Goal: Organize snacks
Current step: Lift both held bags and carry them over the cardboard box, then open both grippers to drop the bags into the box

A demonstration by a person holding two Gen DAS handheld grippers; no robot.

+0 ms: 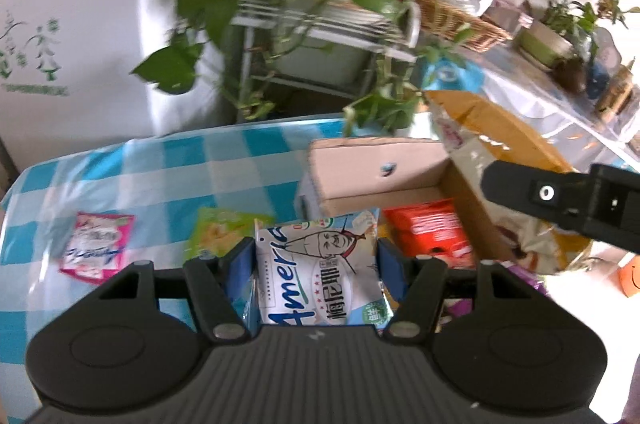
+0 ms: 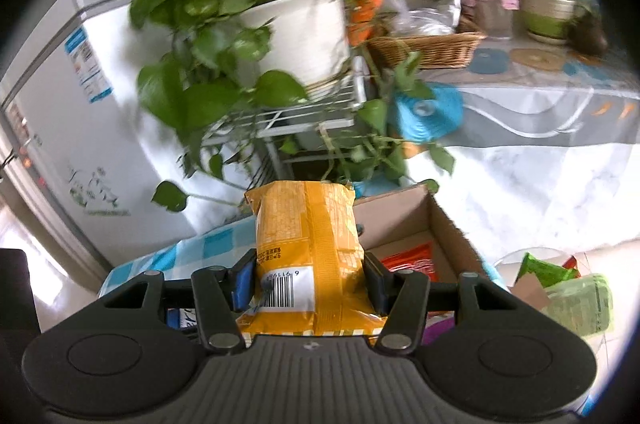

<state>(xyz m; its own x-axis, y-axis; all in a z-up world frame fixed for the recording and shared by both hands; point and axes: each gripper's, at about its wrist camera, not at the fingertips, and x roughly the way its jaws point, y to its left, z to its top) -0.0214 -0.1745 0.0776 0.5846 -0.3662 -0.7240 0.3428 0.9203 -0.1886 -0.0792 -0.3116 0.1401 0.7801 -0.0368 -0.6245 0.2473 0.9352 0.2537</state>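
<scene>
My left gripper (image 1: 316, 264) is shut on a white and blue snack packet (image 1: 320, 276) held above the checked table, just left of an open cardboard box (image 1: 372, 164). A red packet (image 1: 432, 228) lies in the box. My right gripper (image 2: 308, 276) is shut on a yellow snack bag (image 2: 308, 240) held upright over the box's (image 2: 452, 224) near side; the bag (image 1: 480, 144) and that gripper's finger (image 1: 560, 200) also show in the left wrist view. A pink packet (image 1: 96, 248) and a green packet (image 1: 224, 232) lie on the tablecloth.
A large potted plant (image 2: 280, 24) on a white wire stand (image 2: 304, 112) hangs over the table's far edge. A white fridge (image 2: 80, 84) stands at left. A side table holds a wicker basket (image 2: 428, 48) and pots. Green bags (image 2: 568, 288) lie at right.
</scene>
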